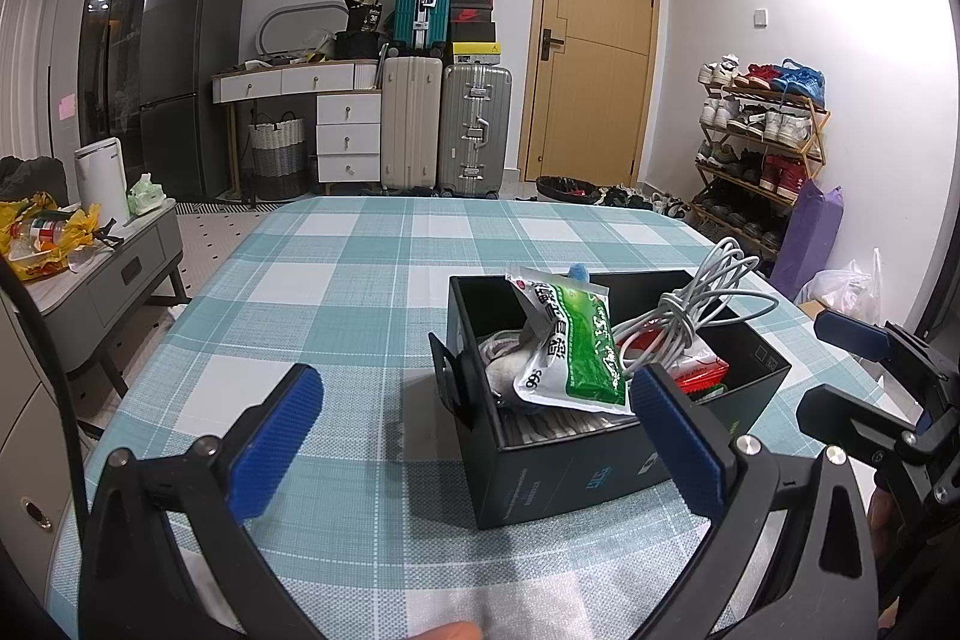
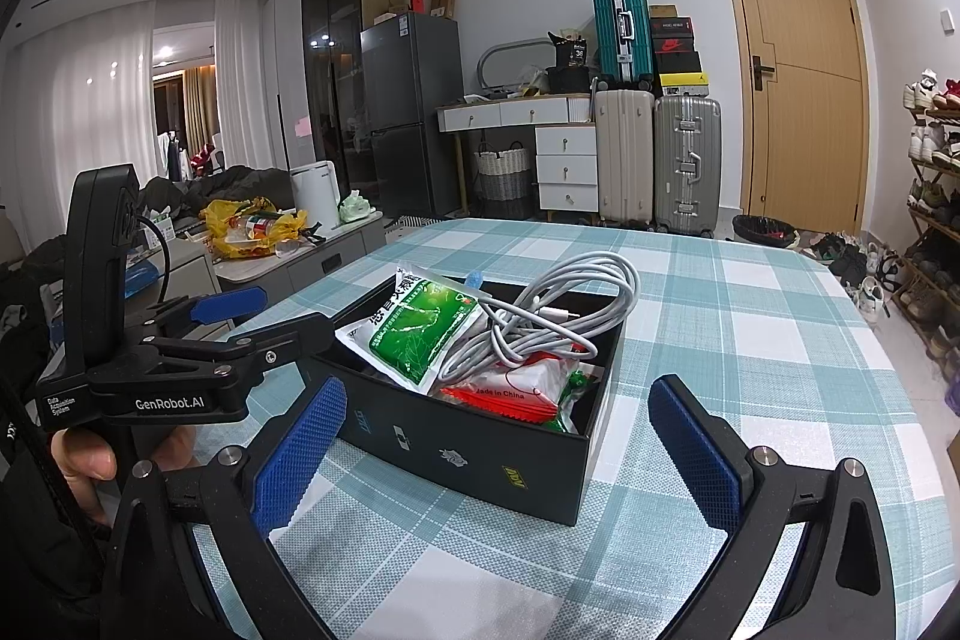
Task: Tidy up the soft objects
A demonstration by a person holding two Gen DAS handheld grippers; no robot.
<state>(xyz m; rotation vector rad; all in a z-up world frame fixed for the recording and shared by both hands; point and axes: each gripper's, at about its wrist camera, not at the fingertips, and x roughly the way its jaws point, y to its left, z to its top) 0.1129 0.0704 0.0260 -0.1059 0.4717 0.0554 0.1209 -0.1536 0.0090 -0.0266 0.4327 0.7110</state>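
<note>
A black open box (image 1: 576,478) (image 2: 474,454) stands on the checked tablecloth. It holds a green-and-white pouch (image 1: 576,352) (image 2: 420,334), a coiled white cable (image 1: 690,316) (image 2: 564,310), a red-and-white packet (image 1: 699,367) (image 2: 516,388) and grey-white cloth (image 1: 504,364). My left gripper (image 1: 474,436) is open and empty, just in front of the box's near left side. My right gripper (image 2: 498,454) is open and empty, its fingers either side of the box's near wall. The right gripper also shows in the left wrist view (image 1: 840,364), and the left gripper in the right wrist view (image 2: 258,316).
The table (image 1: 336,292) (image 2: 750,316) carries a teal and white checked cloth. Beyond it stand suitcases (image 1: 444,130), a desk with drawers, a fridge, a door and a shoe rack (image 1: 762,142). A low grey cabinet (image 1: 102,268) with bags sits to the left.
</note>
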